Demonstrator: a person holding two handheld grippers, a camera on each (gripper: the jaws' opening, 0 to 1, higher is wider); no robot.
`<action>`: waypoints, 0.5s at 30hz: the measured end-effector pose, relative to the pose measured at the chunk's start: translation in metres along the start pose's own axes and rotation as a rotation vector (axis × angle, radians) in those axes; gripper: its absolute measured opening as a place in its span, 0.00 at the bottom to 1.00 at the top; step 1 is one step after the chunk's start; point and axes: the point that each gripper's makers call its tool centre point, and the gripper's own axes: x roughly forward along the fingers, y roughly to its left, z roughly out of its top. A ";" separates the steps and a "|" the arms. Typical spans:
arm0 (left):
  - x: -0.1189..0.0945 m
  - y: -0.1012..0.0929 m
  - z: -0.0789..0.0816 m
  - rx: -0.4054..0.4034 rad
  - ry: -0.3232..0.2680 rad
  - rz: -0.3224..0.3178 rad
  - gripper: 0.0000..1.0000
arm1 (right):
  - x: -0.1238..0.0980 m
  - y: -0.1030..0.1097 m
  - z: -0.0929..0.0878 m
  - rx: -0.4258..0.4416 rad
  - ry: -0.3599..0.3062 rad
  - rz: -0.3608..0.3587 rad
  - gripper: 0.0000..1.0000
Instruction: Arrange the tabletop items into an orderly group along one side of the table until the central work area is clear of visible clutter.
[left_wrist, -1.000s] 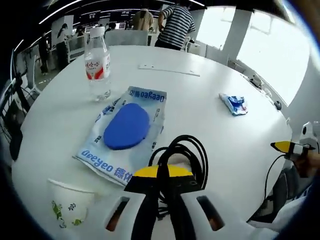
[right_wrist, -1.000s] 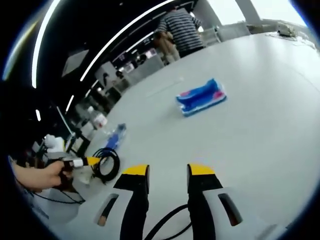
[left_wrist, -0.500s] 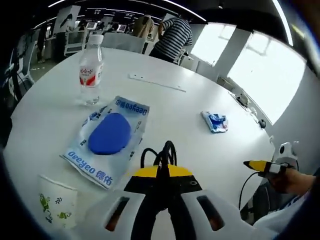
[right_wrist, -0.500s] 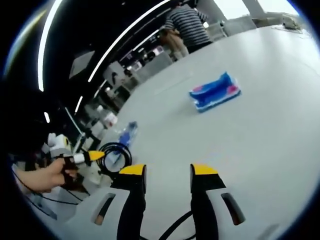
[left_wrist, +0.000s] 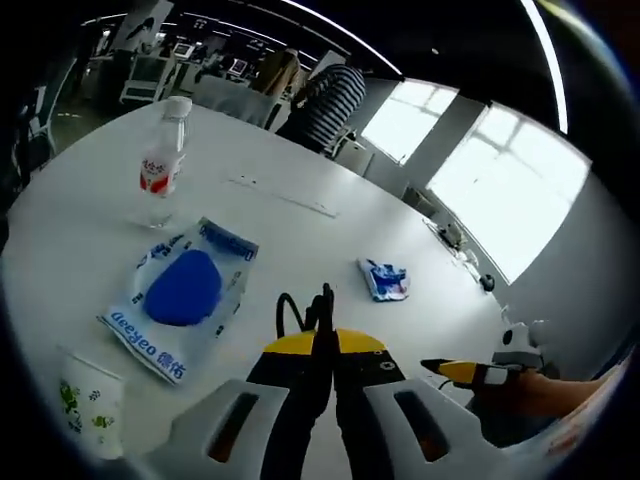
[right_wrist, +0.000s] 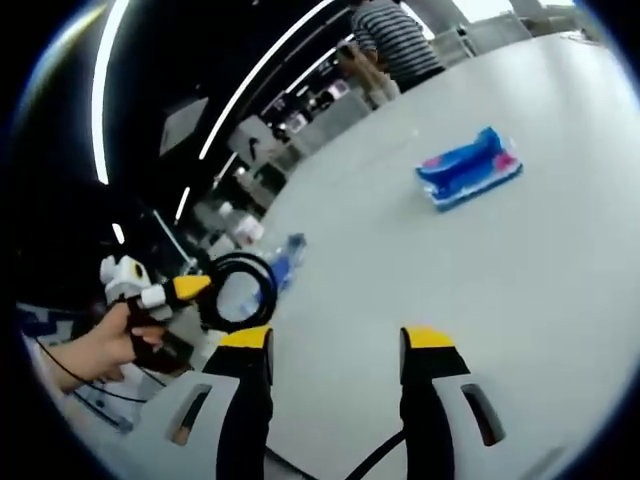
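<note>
- In the left gripper view, the left hand-held gripper (left_wrist: 322, 352) rises from the bottom centre with its jaws pinched tight on a coiled black cable (left_wrist: 303, 310), whose loops stick up just above the yellow tips.
- In the right gripper view the same cable (right_wrist: 240, 291) hangs as a round coil at the left of the frame, beside the yellow tip of the left hand-held gripper, with a hand (right_wrist: 100, 345) gripping the handle below it.
- The right hand-held gripper (right_wrist: 338, 342) stands at the bottom of its own view with jaws well apart and nothing between them, over bare white tabletop (right_wrist: 420, 270).
- In the left gripper view, a wipes pack (left_wrist: 182, 295) with a blue oval lid lies at centre left of the frame, to the upper left of the closed jaws.
- A water bottle (left_wrist: 161, 165) with a red label stands upright at the upper left, beyond the pack.
- A paper cup (left_wrist: 89, 405) with a green leaf print stands at the lower left.
- A small blue packet (left_wrist: 385, 280) lies right of centre; in the right gripper view it sits at the upper right (right_wrist: 470, 168), well apart from the open jaws.
- A person in a striped shirt (left_wrist: 325, 100) stands at the tabletop's far edge.
</note>
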 end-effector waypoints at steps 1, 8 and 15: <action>0.000 -0.003 0.001 -0.001 -0.003 -0.010 0.02 | 0.002 0.002 0.000 0.003 0.002 0.007 0.51; -0.001 -0.041 0.011 -0.031 -0.012 -0.125 0.02 | 0.015 0.026 0.009 0.022 -0.022 0.089 0.56; 0.001 -0.072 0.022 -0.011 -0.018 -0.231 0.02 | 0.027 0.042 0.016 0.068 -0.036 0.143 0.60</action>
